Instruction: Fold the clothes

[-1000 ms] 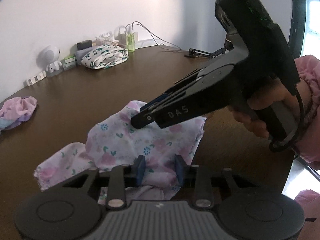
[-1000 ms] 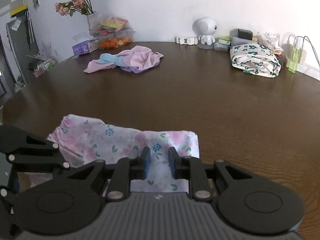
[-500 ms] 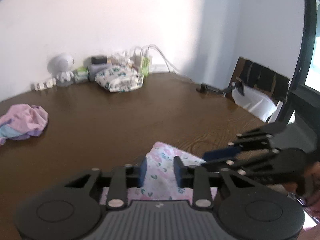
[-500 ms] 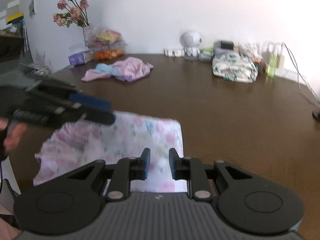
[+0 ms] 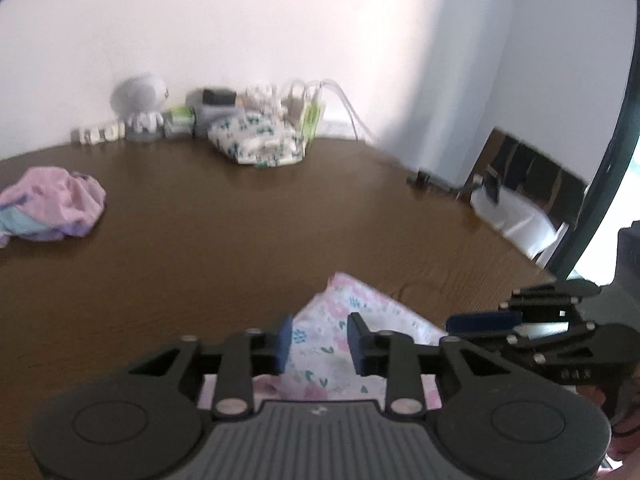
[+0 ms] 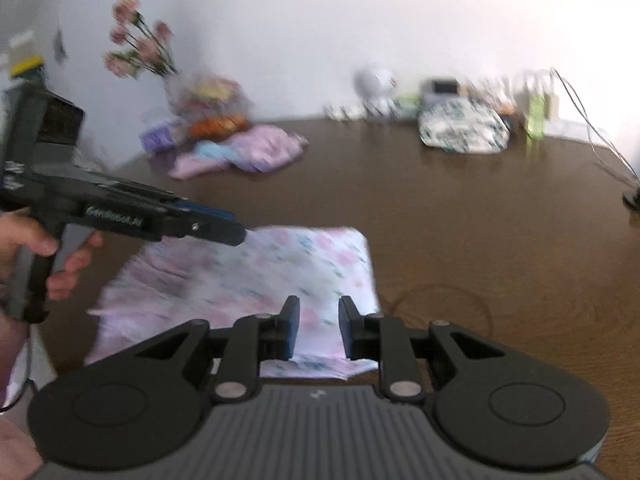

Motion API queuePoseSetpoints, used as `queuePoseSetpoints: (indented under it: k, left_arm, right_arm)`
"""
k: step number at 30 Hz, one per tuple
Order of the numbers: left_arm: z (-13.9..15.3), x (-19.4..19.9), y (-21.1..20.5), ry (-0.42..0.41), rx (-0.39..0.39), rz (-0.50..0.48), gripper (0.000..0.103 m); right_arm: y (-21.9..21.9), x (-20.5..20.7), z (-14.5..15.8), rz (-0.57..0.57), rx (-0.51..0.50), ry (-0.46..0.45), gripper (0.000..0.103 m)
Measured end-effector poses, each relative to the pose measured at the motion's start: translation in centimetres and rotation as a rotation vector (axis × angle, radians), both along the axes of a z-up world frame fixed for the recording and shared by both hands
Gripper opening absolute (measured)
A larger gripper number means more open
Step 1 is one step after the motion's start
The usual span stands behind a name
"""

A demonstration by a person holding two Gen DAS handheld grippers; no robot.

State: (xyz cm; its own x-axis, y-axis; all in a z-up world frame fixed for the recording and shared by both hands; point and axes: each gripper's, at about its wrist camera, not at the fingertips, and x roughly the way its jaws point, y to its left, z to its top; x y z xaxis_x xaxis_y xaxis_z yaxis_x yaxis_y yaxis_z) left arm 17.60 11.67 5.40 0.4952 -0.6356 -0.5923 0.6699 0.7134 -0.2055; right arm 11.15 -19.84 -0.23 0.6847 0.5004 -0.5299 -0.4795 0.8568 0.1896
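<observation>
A pink floral garment (image 6: 260,272) lies flat, folded into a rough rectangle, on the brown table (image 6: 460,220) near its front edge. My right gripper (image 6: 318,328) hovers over the garment's near right part. Its jaws are opening, and the cloth shows in the gap without the pads pressing on it. My left gripper (image 5: 320,340) hangs over the same garment (image 5: 332,320). Its jaws are opening too, and the cloth below is not pinched. Each gripper shows in the other's view: the left gripper (image 6: 224,232) at the garment's far left edge, the right gripper (image 5: 480,322) at the right. A hand (image 6: 60,256) holds the left one.
A crumpled lilac and blue garment (image 6: 248,152) lies at the back left. A folded white garment with green flowers (image 6: 464,132) sits at the back right by a white figurine (image 5: 140,104), bottles and cables. A vase of flowers (image 6: 140,52) stands far left. The table edge (image 5: 500,240) runs close on the right.
The garment went from bunched under both grippers to lying flat. Both grippers drew back and rose off it. The left jaws narrowed, then widened again.
</observation>
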Motion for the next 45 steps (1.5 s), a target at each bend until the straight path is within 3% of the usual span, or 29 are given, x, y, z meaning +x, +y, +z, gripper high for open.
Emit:
queuePoseSetpoints:
  k: [4, 5, 8, 12, 20, 22, 23, 24, 26, 27, 31, 32, 33, 35, 39, 45]
  left_arm:
    - [-0.2, -0.1, -1.2, -0.010, 0.045, -0.032, 0.024]
    - [-0.7, 0.0, -1.7, -0.005, 0.062, -0.038, 0.016]
    - [-2.5, 0.7, -2.9, 0.020, 0.112, -0.031, 0.011]
    - [-4.0, 1.6, -2.6, 0.054, 0.094, -0.022, 0.009]
    - [-4.3, 1.8, -2.1, 0.073, 0.062, -0.014, 0.008]
    - [-3.5, 1.5, -1.6, 0.076, 0.035, -0.013, 0.019]
    - [-2.8, 1.0, -1.3, 0.068, 0.011, -0.012, 0.037]
    - [-1.9, 0.3, -0.7, 0.044, -0.014, -0.011, 0.052]
    - [-0.2, -1.2, 0.2, -0.011, -0.042, -0.013, 0.061]
    - [0.6, -2.1, 0.5, -0.041, -0.039, -0.019, 0.064]
    - [1.5, -4.7, -0.1, -0.104, 0.042, -0.047, 0.063]
    - [1.4, -5.1, -0.4, -0.112, 0.069, -0.058, 0.056]
    - [1.1, -5.4, -0.8, -0.116, 0.101, -0.075, 0.042]
    - [0.2, -5.8, -1.7, -0.118, 0.162, -0.092, 0.031]
    - [-2.2, -5.5, -2.9, -0.112, 0.269, -0.081, 0.027]
    - [-3.6, -4.6, -1.1, -0.067, 0.220, -0.073, 0.027]
  right_arm:
    - [3.2, -1.0, 0.2, 0.133, -0.016, -0.045, 0.025]
    - [4.0, -1.0, 0.0, 0.141, -0.036, -0.051, 0.025]
    - [6.1, -1.2, -1.1, 0.153, -0.112, -0.052, 0.025]
    - [7.2, -1.6, -2.3, 0.143, -0.191, -0.033, 0.024]
    - [7.2, -1.8, -3.1, 0.126, -0.197, -0.026, 0.024]
    - [6.0, -1.9, -2.1, 0.120, -0.139, -0.036, 0.026]
    - [5.1, -2.0, -1.3, 0.112, -0.092, -0.047, 0.035]
    - [3.7, -1.9, -0.3, 0.086, -0.040, -0.063, 0.049]
    - [0.9, -1.4, 1.6, 0.035, 0.044, -0.085, 0.065]
    - [-0.4, -0.7, 2.3, 0.018, 0.065, -0.076, 0.067]
    - [-4.1, 4.2, 1.5, 0.011, 0.108, 0.087, 0.069]
    - [-4.6, 5.5, 0.8, 0.023, 0.125, 0.142, 0.069]
    - [-5.2, 6.8, 0.2, 0.034, 0.143, 0.198, 0.067]
    - [-5.4, 8.7, -0.8, 0.049, 0.149, 0.263, 0.061]
    - [-4.9, 11.2, -2.3, 0.104, 0.165, 0.343, 0.057]
    - [-5.4, 14.1, -4.7, 0.179, 0.323, 0.479, 0.041]
